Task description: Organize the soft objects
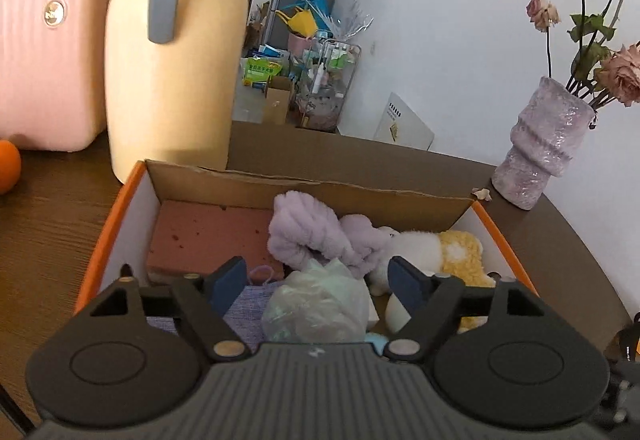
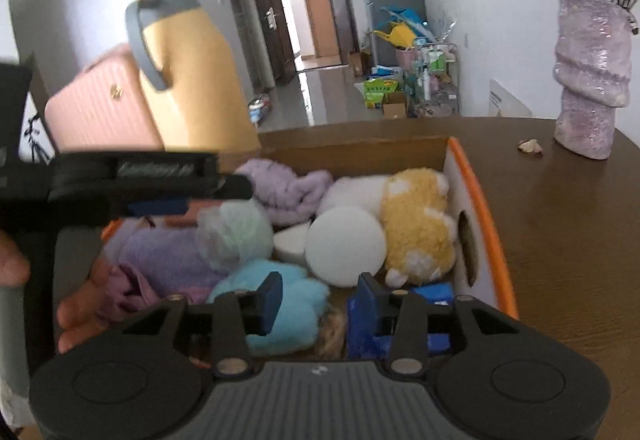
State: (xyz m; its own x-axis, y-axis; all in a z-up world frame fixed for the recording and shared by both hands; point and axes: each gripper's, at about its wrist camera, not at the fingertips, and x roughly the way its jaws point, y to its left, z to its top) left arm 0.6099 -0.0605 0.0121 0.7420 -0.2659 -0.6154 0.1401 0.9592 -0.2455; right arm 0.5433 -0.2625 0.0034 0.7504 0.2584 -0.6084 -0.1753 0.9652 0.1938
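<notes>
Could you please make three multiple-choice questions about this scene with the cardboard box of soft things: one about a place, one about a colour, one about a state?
1. Where does the textured lilac vase stand?
A. inside the box
B. on the brown wooden table, outside the box
C. on the floor

2. What colour is the outer rim of the cardboard box?
A. orange
B. green
C. black

3. How are the right gripper's jaws?
A. clamped on the round white pad
B. open, holding nothing
C. clamped on the vase

Answers: 1 B, the vase rests on the tabletop beside the box. 2 A, an orange edge runs along the wall. 3 B, its blue pads stand apart over the toys.
</notes>
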